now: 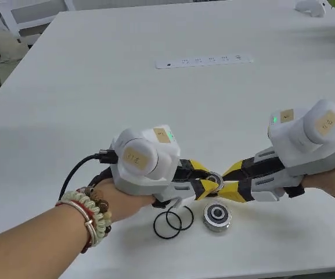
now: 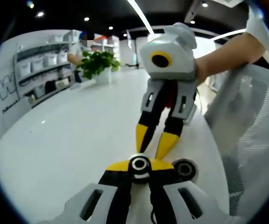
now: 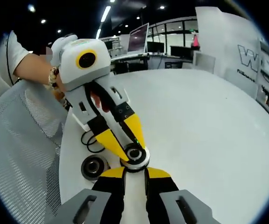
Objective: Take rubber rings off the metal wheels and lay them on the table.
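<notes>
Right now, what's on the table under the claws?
One loose metal wheel and two overlapping black rubber rings beside it. The table directly beneath the held wheel is covered by the left claw and right claw.

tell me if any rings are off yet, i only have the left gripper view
Observer: Yes. In the head view, two black rubber rings lie overlapping on the table.
Operator: where's the loose wheel from them
Observer: The loose wheel lies flat just right of them in the head view, not touching.
Operator: anything else on the bench
Observer: A white socket strip sits farther back.
</notes>
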`<state>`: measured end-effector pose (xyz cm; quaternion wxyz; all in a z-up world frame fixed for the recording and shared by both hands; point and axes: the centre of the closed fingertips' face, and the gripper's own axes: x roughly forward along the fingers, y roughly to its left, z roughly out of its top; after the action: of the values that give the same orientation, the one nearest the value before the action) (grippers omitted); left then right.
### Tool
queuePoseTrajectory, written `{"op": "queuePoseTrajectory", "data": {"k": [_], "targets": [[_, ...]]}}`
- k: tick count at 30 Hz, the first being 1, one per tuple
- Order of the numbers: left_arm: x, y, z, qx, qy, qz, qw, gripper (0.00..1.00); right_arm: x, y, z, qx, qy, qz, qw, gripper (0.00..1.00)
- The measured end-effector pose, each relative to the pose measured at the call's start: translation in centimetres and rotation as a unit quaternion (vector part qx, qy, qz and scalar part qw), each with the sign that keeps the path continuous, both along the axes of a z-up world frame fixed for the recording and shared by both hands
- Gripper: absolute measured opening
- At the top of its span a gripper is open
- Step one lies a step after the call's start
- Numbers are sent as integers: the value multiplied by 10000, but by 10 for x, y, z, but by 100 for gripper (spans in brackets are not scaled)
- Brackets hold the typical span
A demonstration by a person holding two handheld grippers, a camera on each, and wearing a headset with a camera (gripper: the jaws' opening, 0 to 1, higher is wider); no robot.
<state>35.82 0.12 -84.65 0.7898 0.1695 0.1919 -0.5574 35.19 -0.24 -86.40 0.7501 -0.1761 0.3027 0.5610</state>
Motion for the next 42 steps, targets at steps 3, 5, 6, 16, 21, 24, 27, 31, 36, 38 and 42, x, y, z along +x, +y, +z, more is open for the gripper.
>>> {"op": "queuePoseTrajectory", "data": {"k": [3, 5, 6, 16, 21, 24, 27, 31, 36, 38, 42], "targets": [[0, 0, -1, -8, 6, 17, 10000, 15, 1, -2, -2, -62, -9, -10, 10000, 6], [1, 0, 0, -3, 4, 31, 10000, 15, 1, -1, -2, -75, -17, -12, 10000, 6], [1, 0, 0, -3, 8, 37, 10000, 15, 1, -1, -2, -86, -41, 3, 10000, 6], [1, 1, -1, -12, 3, 37, 10000, 15, 5, -3, -2, -211, -63, -144, 9997, 0], [2, 2, -1, 18, -16, 50, 10000, 14, 10, -4, -2, -240, 361, -696, 9966, 0], [2, 3, -1, 12, 4, 67, 10000, 14, 13, -4, 2, -5, 719, -1063, 9917, 0], [2, 3, -1, 25, -3, 75, 10000, 14, 13, -5, 6, 226, 1071, -1324, 9851, 0], [2, 3, -1, 25, -3, 83, 10000, 14, 13, -4, 7, 381, 1317, -1506, 9791, 0], [2, 3, -1, 11, 2, 94, 10000, 14, 13, -2, 11, 816, 1855, -1875, 9611, 0], [2, 3, -1, -14, 3, 83, 10000, 14, 12, 0, 13, 1003, 2107, -2001, 9516, 0], [3, 3, -2, -89, 73, 103, 9999, 14, 12, -1, 12, 1019, 2272, -2125, 9449, 0]]}}
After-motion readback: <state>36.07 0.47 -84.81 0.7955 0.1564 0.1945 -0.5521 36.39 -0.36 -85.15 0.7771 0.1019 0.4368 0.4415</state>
